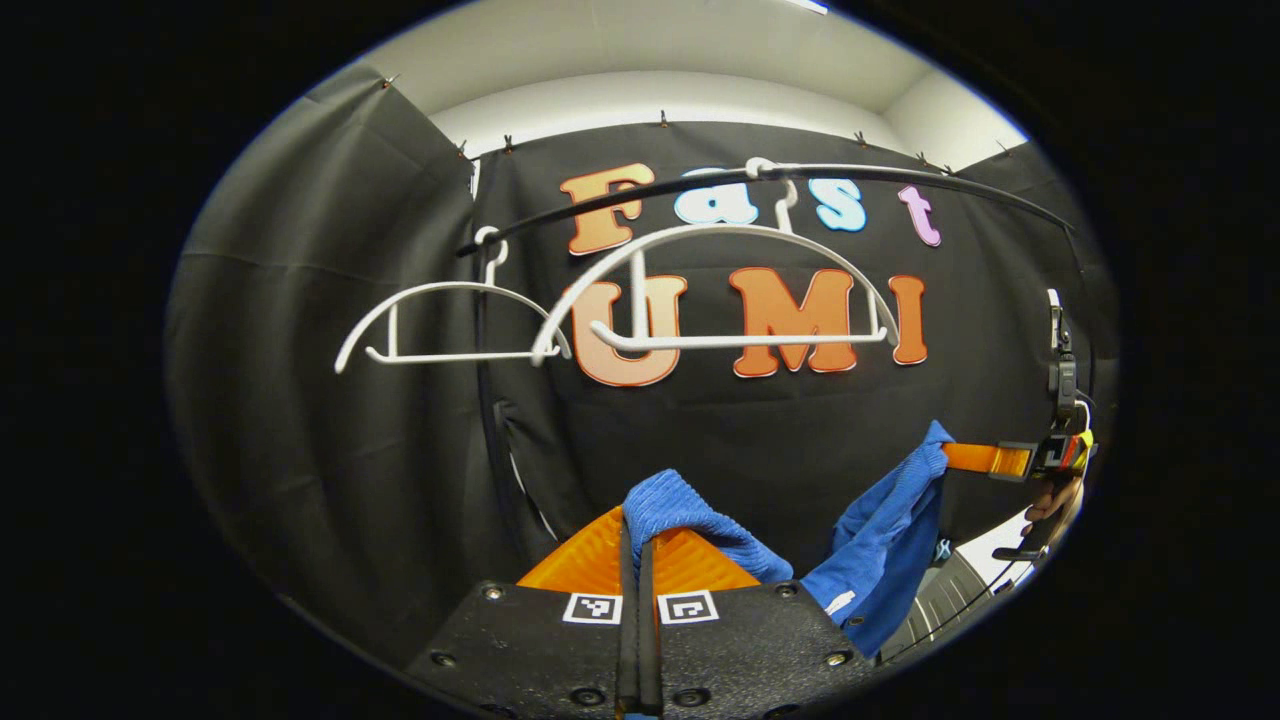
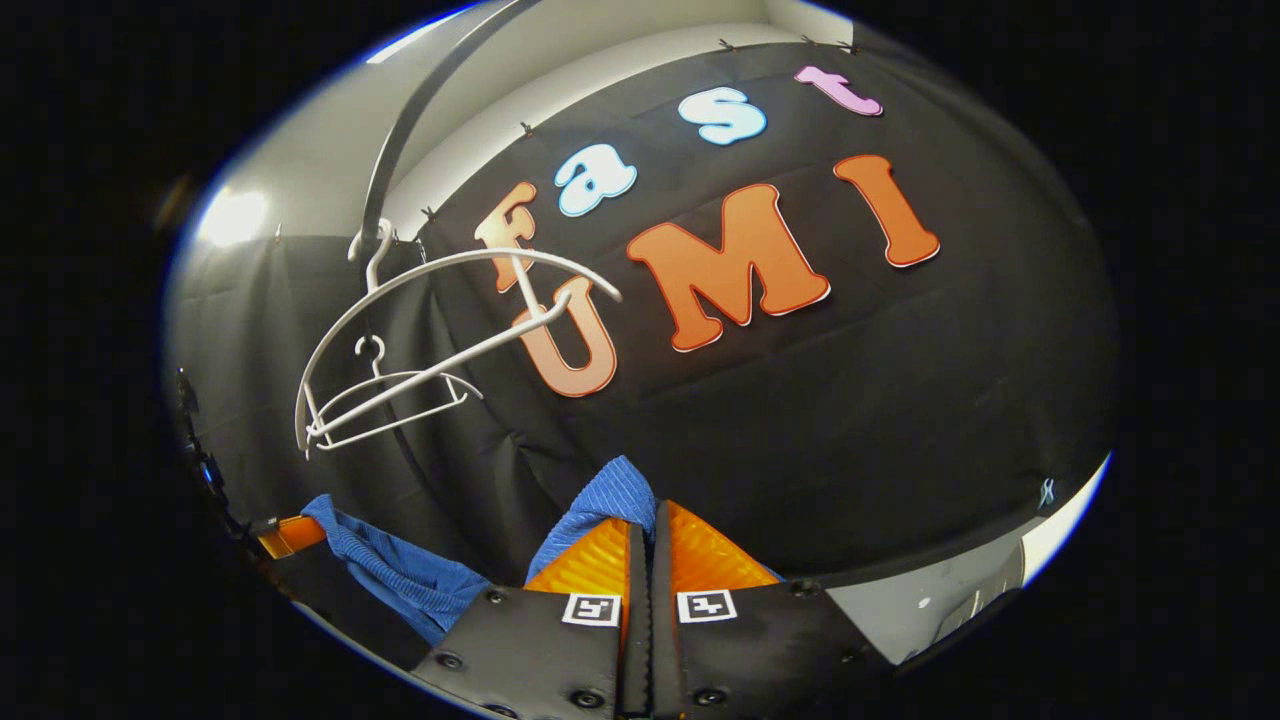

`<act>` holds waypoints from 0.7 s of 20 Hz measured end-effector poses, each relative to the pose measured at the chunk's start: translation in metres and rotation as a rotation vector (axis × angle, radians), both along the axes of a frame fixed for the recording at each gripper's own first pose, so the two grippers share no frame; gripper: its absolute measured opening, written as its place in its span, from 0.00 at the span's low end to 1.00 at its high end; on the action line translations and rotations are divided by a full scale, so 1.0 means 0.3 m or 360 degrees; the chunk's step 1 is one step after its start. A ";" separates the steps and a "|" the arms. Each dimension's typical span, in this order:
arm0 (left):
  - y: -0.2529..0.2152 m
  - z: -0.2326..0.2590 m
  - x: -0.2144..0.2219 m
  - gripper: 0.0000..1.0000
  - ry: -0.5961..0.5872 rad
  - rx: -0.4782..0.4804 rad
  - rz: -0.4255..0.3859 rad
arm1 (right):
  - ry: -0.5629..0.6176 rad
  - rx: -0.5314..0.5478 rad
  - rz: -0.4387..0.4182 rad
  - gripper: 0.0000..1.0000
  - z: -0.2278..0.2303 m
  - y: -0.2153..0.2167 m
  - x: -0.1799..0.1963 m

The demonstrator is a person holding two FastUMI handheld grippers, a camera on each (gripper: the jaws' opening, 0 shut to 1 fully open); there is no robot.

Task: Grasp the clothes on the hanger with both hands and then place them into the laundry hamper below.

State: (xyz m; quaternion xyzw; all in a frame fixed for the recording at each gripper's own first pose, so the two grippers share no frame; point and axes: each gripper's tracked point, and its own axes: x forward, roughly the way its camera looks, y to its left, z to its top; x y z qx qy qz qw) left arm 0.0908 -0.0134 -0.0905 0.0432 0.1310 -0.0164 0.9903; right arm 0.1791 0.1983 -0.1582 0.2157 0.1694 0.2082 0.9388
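The left gripper (image 1: 637, 545) has its fingers pressed together on blue cloth (image 1: 700, 520). The right gripper (image 2: 645, 545) likewise pinches it (a hand (image 1: 1050, 500) grips its handle).

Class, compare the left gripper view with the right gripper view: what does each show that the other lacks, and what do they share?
Left gripper view alone: a hand holding the right gripper, and the whole rail from which the hangers hang.

Right gripper view alone: a bright light patch on the white wall.

Both: two bare white hangers, and the blue garment off them, pinched by the left gripper and the right gripper, jaws closed on the cloth.
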 end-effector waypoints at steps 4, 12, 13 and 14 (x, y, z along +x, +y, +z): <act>-0.112 -0.059 0.016 0.00 0.0043 -0.0038 -0.0074 | -0.0043 -0.0154 0.0021 0.07 -0.040 0.021 -0.060; -0.318 -0.260 0.027 0.00 0.0176 -0.0130 -0.0186 | -0.0066 -0.0269 0.0059 0.08 -0.153 0.072 -0.180; -0.335 -0.288 0.018 0.00 0.0191 -0.0143 -0.0195 | -0.0063 -0.0286 0.0065 0.08 -0.173 0.068 -0.205; -0.348 -0.319 0.016 0.00 0.0210 -0.0151 -0.0194 | -0.0057 -0.0300 0.0059 0.06 -0.199 0.061 -0.221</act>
